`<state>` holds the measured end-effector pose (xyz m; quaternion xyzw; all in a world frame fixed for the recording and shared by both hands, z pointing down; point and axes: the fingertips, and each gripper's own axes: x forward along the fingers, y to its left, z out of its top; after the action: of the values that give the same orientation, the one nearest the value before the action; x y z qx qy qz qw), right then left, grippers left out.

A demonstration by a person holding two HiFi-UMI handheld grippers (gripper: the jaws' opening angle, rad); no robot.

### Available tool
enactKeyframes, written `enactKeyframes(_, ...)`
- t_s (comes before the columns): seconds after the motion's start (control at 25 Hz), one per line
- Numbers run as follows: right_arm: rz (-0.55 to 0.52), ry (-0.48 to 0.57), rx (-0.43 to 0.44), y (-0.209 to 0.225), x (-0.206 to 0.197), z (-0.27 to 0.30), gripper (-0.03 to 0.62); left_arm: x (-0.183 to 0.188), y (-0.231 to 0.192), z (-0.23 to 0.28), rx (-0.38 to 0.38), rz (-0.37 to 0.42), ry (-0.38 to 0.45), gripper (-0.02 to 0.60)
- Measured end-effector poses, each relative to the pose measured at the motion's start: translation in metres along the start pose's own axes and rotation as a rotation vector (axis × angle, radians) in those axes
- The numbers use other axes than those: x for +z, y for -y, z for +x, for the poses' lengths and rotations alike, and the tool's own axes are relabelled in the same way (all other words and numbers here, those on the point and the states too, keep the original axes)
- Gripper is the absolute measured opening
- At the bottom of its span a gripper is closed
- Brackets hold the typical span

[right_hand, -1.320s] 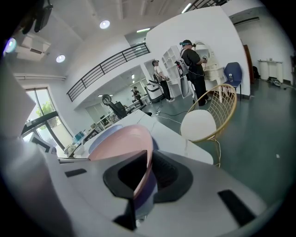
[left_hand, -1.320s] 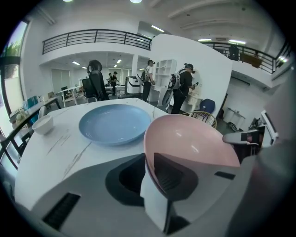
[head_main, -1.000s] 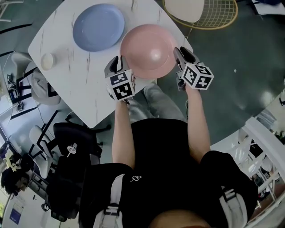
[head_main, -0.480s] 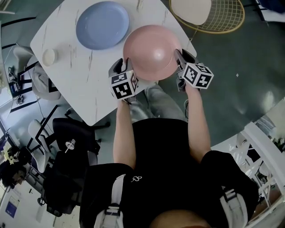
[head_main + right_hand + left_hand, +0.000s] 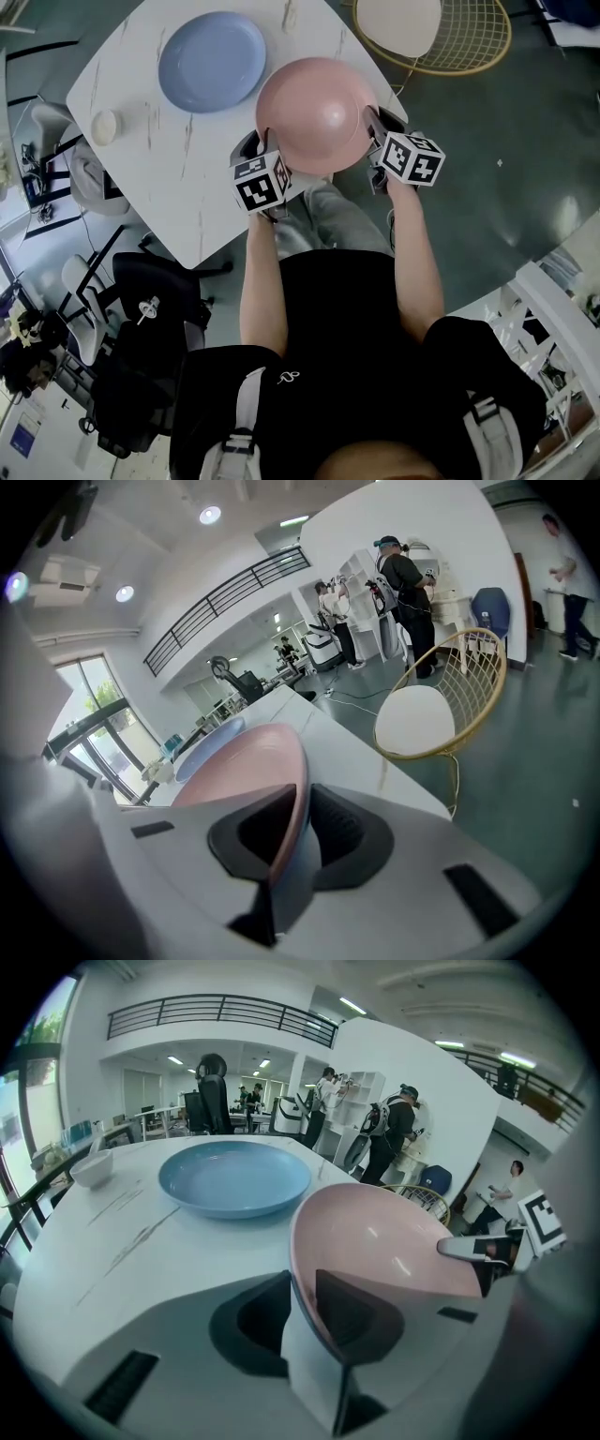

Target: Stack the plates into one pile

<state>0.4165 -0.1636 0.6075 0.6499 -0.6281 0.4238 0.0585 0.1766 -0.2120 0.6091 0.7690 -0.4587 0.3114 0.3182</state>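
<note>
Pink plate is held at the near corner of the table, partly past its edge, just beside the blue plate. L gripper jaws, just closed further, are pinched on its left rim. R gripper jaws, likewise just narrowed, are clamped on the opposite rim.

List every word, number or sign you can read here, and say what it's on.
None can be read.
Left marker cube, right marker cube: black-and-white square patterns, no letters.
White emblem on the black shirt: too small to read.
Pink plate, blue plate: no print.
</note>
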Motion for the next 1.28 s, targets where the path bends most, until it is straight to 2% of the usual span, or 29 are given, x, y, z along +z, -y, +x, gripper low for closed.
enactKeyframes(0.28, -0.009, 0.046, 0.029, -0.005, 0.031, -0.001, 0.057, 0.031, 0.007, -0.007, 0.007, -0.012, 0.071, 0.092)
enactKeyframes(0.52, -0.013, 0.038, 0.08, -0.031, 0.051, 0.015, 0.057, 0.055, -0.008, -0.028, 0.078, -0.059, 0.132, 0.093)
enactKeyframes(0.72, -0.046, 0.035, 0.142, -0.077, 0.057, 0.039, 0.057, 0.063, -0.049, -0.044, 0.106, -0.124, 0.172, 0.087)
enactKeyframes(0.96, -0.086, 0.024, 0.185, -0.135, 0.075, 0.083, 0.057, 0.095, -0.11, -0.047, 0.144, -0.191, 0.214, 0.077)
enactKeyframes(1.28, -0.119, -0.005, 0.159, -0.173, 0.089, 0.137, 0.058, 0.123, -0.164, -0.026, 0.139, -0.22, 0.204, 0.078)
